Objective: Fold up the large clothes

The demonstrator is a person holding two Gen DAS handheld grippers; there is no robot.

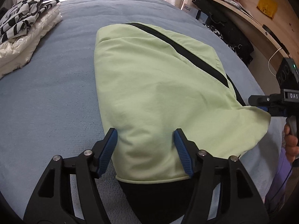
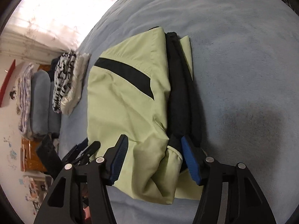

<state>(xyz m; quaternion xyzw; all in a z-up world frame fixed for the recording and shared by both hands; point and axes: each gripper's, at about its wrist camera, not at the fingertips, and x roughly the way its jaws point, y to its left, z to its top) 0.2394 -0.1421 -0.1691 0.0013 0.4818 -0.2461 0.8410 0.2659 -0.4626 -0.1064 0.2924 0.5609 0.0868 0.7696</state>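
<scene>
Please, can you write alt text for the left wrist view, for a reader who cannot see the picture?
A folded light green garment with a black stripe lies on a blue bed cover, and the open left tongs straddle its near end. At the right edge, the right tongs reach the garment's corner; a stack of folded clothes sits far left.

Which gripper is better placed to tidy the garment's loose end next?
Right, probably. The right gripper stands open over the bunched green-and-black end of the garment, which looks unfinished. The left gripper is open over a smooth, already folded edge on the bed.
</scene>
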